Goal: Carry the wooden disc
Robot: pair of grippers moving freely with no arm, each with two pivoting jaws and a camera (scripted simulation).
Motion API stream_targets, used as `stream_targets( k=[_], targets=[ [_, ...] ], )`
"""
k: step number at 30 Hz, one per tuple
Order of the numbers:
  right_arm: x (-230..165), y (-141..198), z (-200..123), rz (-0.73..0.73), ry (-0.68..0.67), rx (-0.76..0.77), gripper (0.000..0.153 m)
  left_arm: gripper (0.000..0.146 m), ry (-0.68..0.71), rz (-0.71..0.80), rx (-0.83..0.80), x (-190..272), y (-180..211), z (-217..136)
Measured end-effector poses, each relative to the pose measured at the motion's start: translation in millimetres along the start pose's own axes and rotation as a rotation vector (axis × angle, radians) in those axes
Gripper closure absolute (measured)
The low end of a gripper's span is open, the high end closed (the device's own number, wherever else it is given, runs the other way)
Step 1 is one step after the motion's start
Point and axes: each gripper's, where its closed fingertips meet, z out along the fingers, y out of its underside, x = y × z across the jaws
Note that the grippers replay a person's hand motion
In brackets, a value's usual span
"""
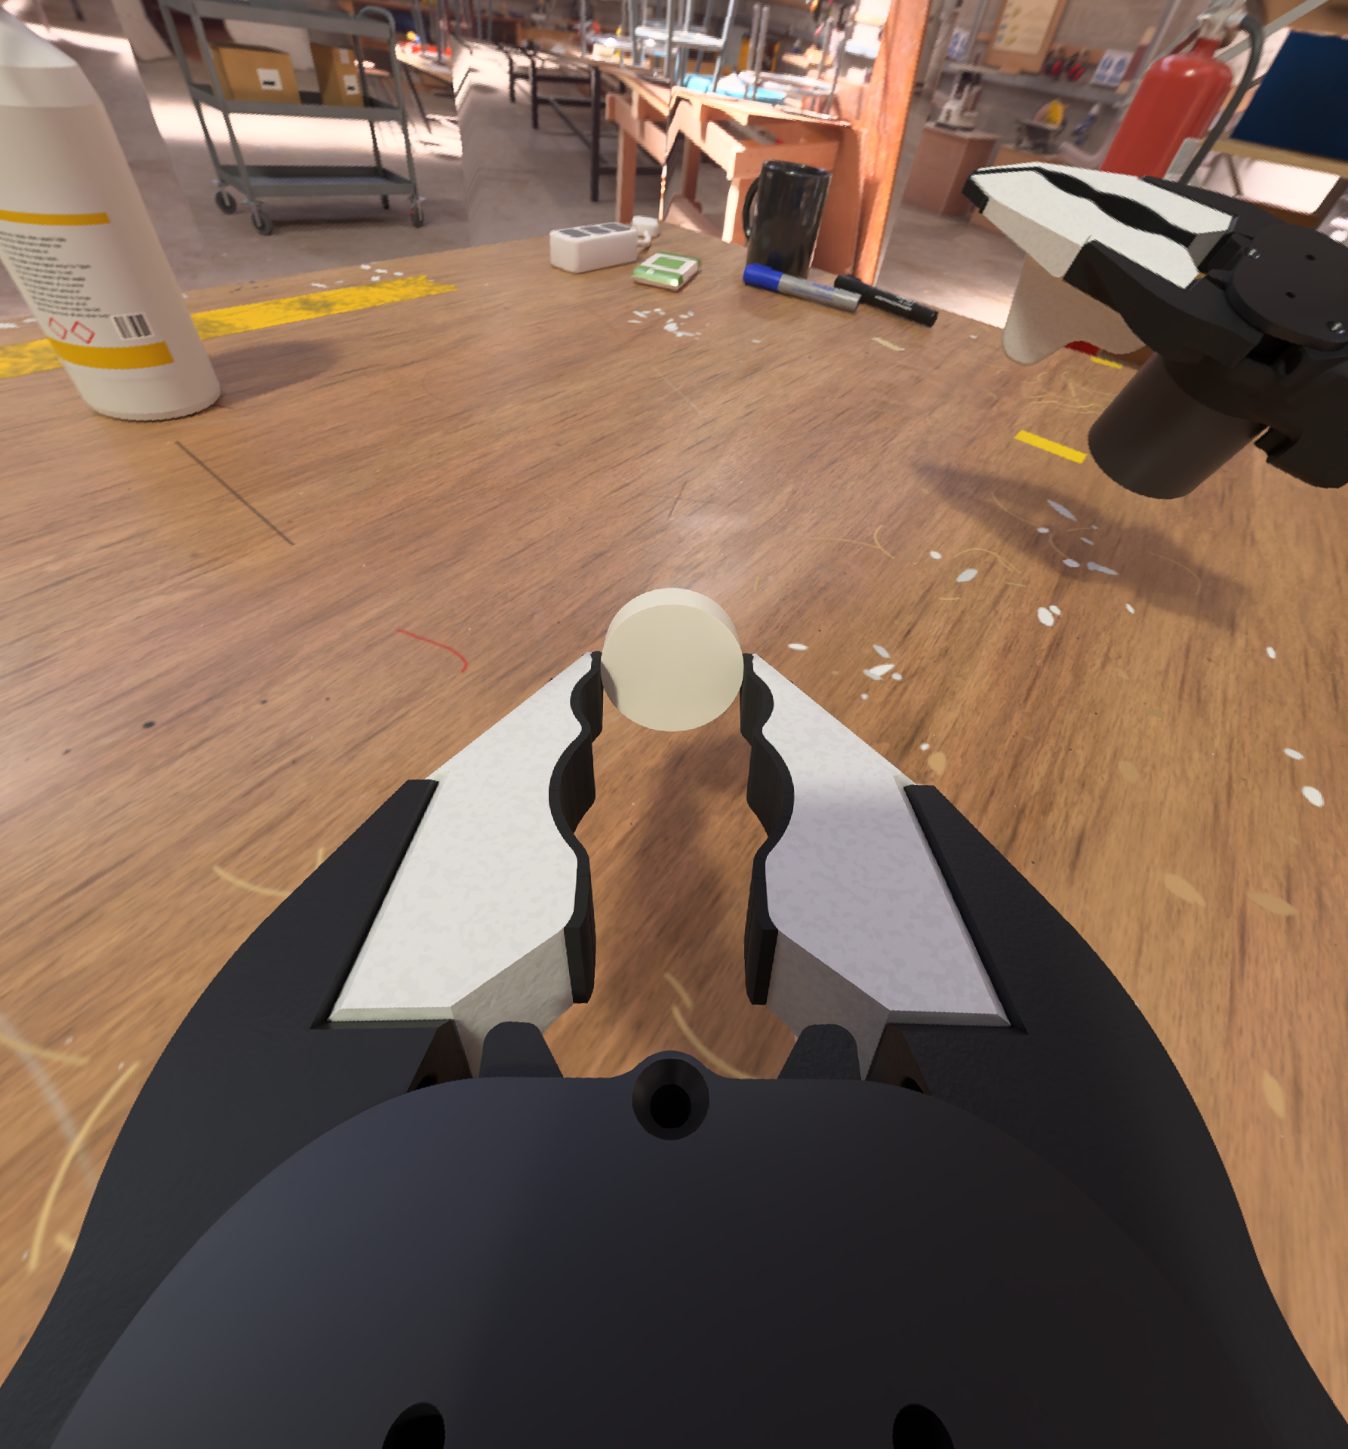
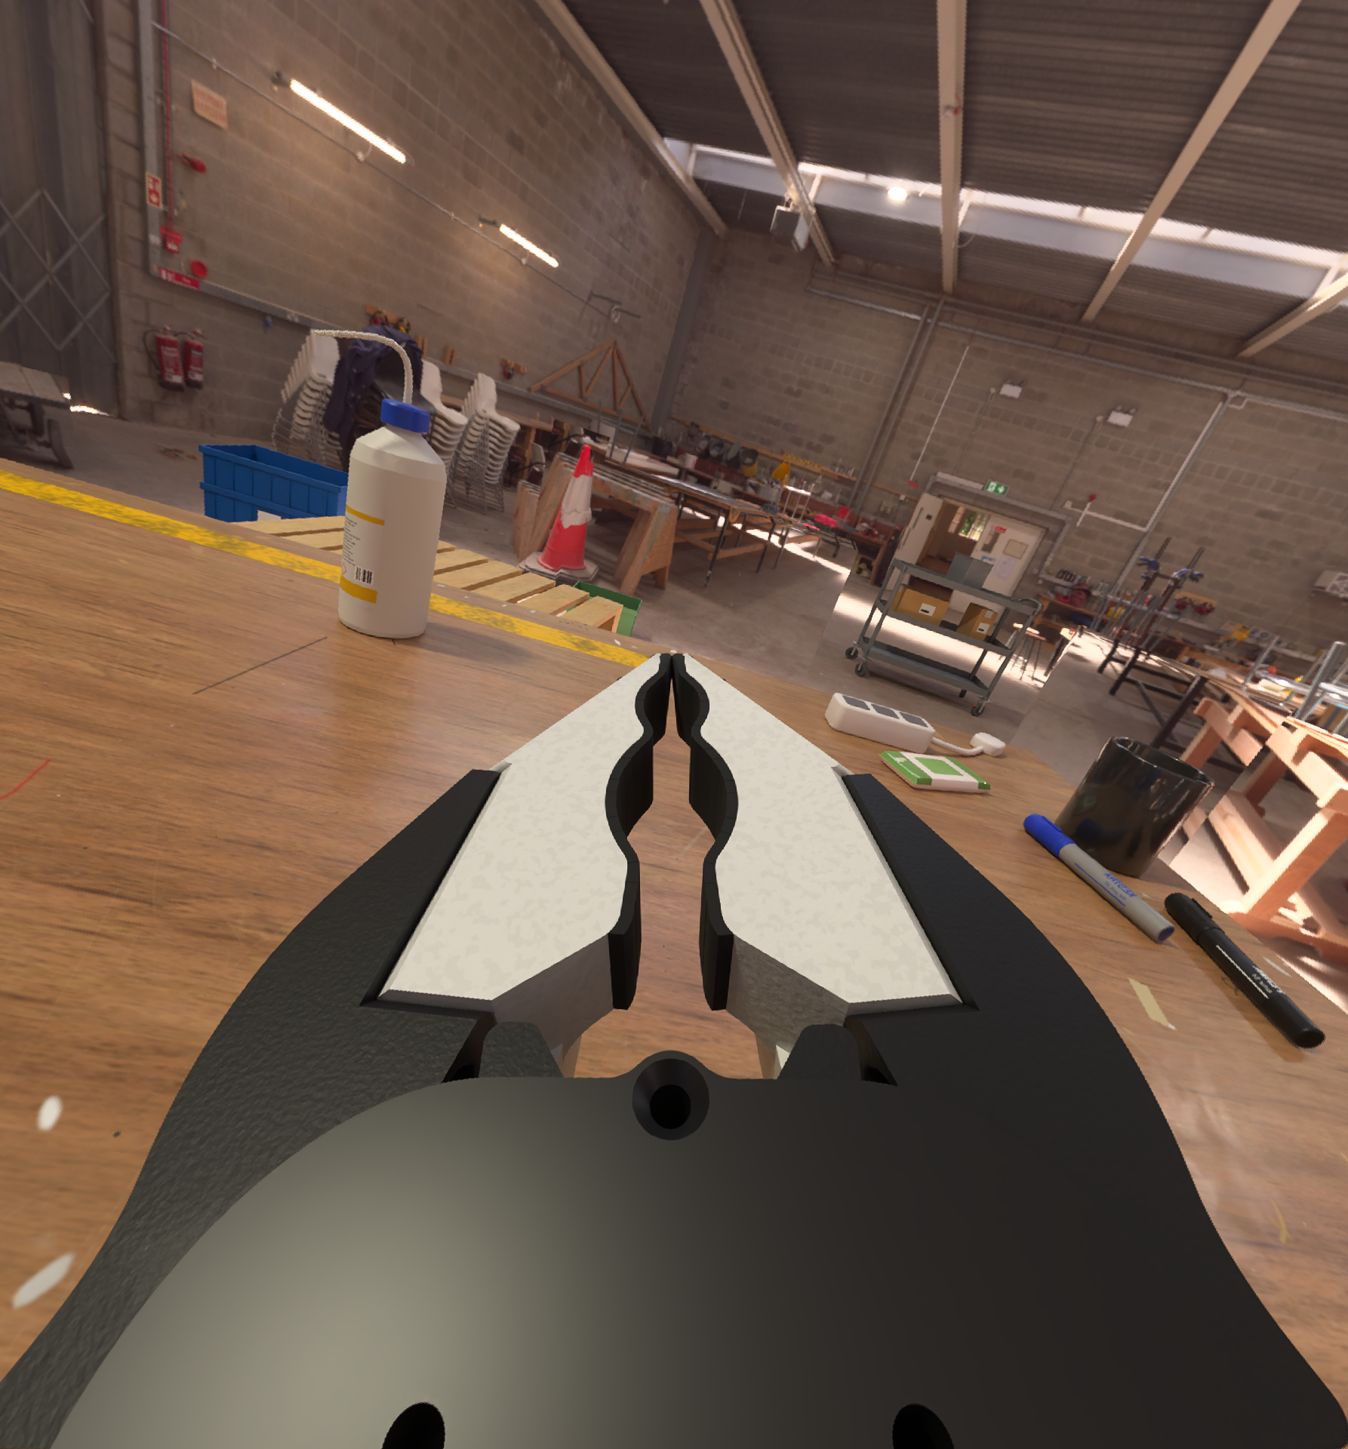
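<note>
The wooden disc (image 1: 671, 662) is pale cream and round. It stands on edge between the tips of my left gripper (image 1: 671, 666), which is shut on it and holds it above the wooden table (image 1: 420, 510). My right gripper (image 2: 671, 659) is shut and empty, tips together, over the table. It also shows in the left wrist view (image 1: 977, 188) at the upper right, raised off the table. The disc is not in the right wrist view.
A white bottle (image 1: 67, 235) (image 2: 392, 525) stands at the far left by a yellow tape line (image 1: 318, 306). A black mug (image 1: 784, 216) (image 2: 1133, 808), two markers (image 1: 800, 288) (image 2: 1098, 878), a green-white box (image 1: 664, 270) and a white power strip (image 1: 594, 245) lie at the far edge.
</note>
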Motion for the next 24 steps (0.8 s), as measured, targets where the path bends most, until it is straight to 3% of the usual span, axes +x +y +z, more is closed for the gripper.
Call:
stream_targets(
  k=[8,16,24],
  targets=[
    [-0.6,18.8,-11.3,0.119,-0.122,-0.102,0.153,0.111,-0.171,0.008,-0.137,-5.3,26.2,-39.5],
    [-35.3,33.3,-23.3,0.227,-0.338,-0.228,0.152,0.111,-0.351,-0.02,-0.093,-49.8,28.2,-88.4],
    [-88.2,42.4,-22.5,0.247,-0.516,-0.271,0.152,0.111,-0.406,-0.02,-0.085,-91.2,30.7,-101.7]
  ],
)
